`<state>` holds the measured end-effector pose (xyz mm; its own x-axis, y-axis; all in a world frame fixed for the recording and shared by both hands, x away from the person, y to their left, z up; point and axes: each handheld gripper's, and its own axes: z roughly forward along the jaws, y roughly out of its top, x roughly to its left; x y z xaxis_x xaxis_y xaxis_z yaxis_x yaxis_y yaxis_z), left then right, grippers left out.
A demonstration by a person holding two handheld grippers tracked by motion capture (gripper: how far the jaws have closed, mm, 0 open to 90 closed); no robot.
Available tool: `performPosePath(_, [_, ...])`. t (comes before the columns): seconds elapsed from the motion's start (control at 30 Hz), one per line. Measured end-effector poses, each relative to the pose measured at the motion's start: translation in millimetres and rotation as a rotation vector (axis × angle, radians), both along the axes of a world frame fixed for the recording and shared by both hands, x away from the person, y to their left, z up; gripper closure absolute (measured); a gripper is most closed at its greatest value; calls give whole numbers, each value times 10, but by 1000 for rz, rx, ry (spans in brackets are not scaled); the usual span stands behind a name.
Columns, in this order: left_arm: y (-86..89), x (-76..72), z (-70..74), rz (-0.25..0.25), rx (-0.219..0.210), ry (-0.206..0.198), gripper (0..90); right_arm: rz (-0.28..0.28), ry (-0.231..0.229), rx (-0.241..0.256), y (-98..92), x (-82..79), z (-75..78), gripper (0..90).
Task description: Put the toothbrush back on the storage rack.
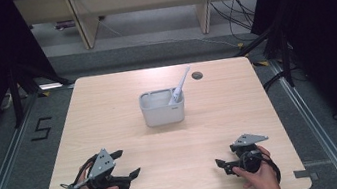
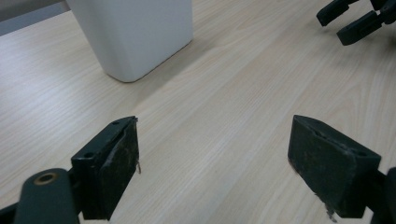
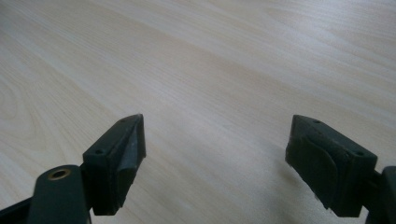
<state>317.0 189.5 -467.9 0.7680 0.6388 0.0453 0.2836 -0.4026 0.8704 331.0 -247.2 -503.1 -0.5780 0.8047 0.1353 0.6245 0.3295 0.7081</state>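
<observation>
The left hand-held gripper (image 1: 125, 163) rests released on the desk (image 1: 108, 113), well short of the white bin (image 1: 163, 110) at centre, where a white spoon (image 1: 179, 87) leans. A careless reach could tip that spoon. The right hand-held gripper (image 1: 220, 163) is likewise released, empty.

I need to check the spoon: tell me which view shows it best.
The high view: the white spoon leans in the white container, handle up and to the right. The left gripper view catches the container's wall, not the spoon; the right gripper view shows tabletop.
</observation>
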Motion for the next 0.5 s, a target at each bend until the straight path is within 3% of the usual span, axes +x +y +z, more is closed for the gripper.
performPosePath(0.13, [19, -51, -49, 1, 10, 9, 159, 0, 0, 0, 1, -1, 0, 202])
performPosePath(0.17, [30, -64, -64, -6, 25, 13, 159, -14, 18, 10, 16, -17, 5, 202])
performPosePath(0.4, [70, -144, -119, -4, 46, 23, 158, -1, -3, -4, 4, -4, 2, 202])
performPosePath(0.43, [103, -159, -126, -8, 70, 22, 158, -1, -3, -5, 4, -5, 2, 202])
performPosePath(0.47, [103, -159, -126, -8, 70, 22, 158, -1, -3, -5, 4, -5, 2, 202])
performPosePath(0.5, [96, -176, -150, 6, 41, 29, 158, -1, -3, -5, 4, -5, 2, 202])
